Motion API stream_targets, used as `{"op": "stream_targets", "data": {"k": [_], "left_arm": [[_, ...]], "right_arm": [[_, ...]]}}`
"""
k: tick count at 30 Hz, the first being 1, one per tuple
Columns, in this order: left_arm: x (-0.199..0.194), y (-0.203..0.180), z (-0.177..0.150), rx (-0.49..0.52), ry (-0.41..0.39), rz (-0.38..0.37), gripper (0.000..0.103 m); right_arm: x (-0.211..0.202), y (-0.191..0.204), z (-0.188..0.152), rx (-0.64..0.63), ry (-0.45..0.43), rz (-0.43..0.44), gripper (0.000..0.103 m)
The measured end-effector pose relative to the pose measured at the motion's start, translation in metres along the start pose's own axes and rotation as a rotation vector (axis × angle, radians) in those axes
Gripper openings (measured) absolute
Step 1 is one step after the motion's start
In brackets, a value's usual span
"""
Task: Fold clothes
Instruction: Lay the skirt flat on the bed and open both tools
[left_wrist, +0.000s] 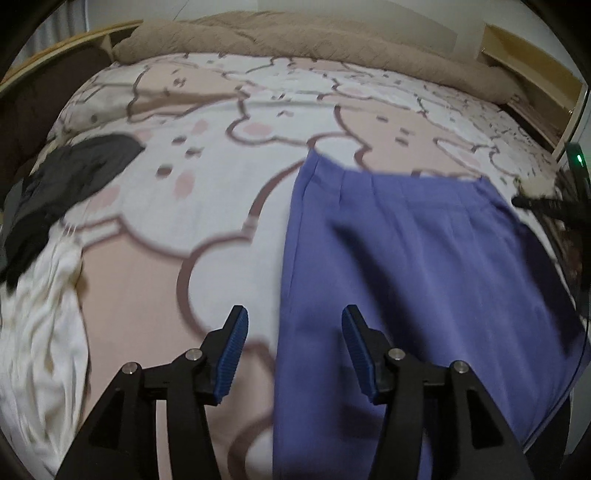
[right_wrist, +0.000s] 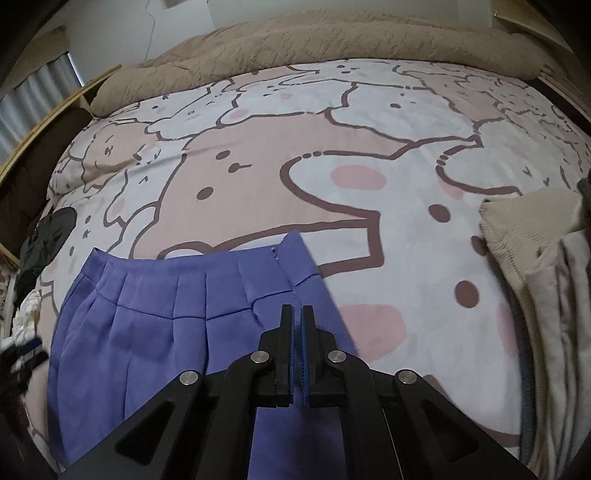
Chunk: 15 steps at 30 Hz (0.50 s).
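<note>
A purple pleated garment (left_wrist: 413, 266) lies spread on the bed, waistband away from me; it also shows in the right wrist view (right_wrist: 155, 325). My left gripper (left_wrist: 293, 325) is open and hovers over the garment's left edge, one finger over the sheet, one over the cloth. My right gripper (right_wrist: 296, 314) is shut, its tips over the garment's right side near the zipper; I see no cloth between the pads.
The bed has a pink and white bear-print sheet (right_wrist: 332, 155) and a beige blanket (right_wrist: 295, 40) at the far end. A dark garment (left_wrist: 74, 177) and a white garment (left_wrist: 40, 332) lie at left. Beige clothes (right_wrist: 535, 266) are piled at right.
</note>
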<state>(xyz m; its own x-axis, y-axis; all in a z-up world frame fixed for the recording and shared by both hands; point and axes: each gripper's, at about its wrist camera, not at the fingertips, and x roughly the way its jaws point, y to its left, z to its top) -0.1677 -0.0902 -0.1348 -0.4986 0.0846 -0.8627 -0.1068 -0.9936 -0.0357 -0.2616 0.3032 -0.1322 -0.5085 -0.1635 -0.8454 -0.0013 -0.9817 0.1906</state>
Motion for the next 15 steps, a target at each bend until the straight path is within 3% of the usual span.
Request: {"op": "stream_targets", "data": {"k": [2, 4, 5, 6, 9, 13, 14, 15], "left_arm": [[0.0, 0.002, -0.011, -0.013, 0.012, 0.008, 0.053], [0.004, 0.006, -0.018, -0.04, 0.024, 0.014, 0.053], [0.006, 0.007, -0.022, -0.053, 0.03, 0.017, 0.053], [0.007, 0.008, -0.024, -0.061, 0.031, 0.014, 0.053], [0.01, 0.01, -0.028, -0.074, 0.037, 0.013, 0.053], [0.012, 0.012, -0.033, -0.076, 0.051, 0.008, 0.053], [0.013, 0.012, -0.035, -0.076, 0.055, 0.007, 0.053], [0.014, 0.011, -0.037, -0.074, 0.054, 0.009, 0.053]], "right_arm": [[0.007, 0.002, 0.001, 0.004, 0.009, 0.0, 0.003], [0.013, 0.005, 0.001, -0.006, 0.018, -0.003, 0.025], [0.016, 0.006, 0.002, -0.013, 0.022, -0.005, 0.076], [0.018, 0.007, 0.001, -0.017, 0.023, -0.009, 0.103], [0.024, 0.014, 0.0, -0.058, -0.006, -0.046, 0.103], [0.039, 0.01, 0.001, -0.062, 0.052, -0.071, 0.103], [0.043, 0.009, 0.001, -0.067, 0.068, -0.075, 0.099], [0.046, 0.008, 0.0, -0.082, 0.083, -0.082, 0.077]]}}
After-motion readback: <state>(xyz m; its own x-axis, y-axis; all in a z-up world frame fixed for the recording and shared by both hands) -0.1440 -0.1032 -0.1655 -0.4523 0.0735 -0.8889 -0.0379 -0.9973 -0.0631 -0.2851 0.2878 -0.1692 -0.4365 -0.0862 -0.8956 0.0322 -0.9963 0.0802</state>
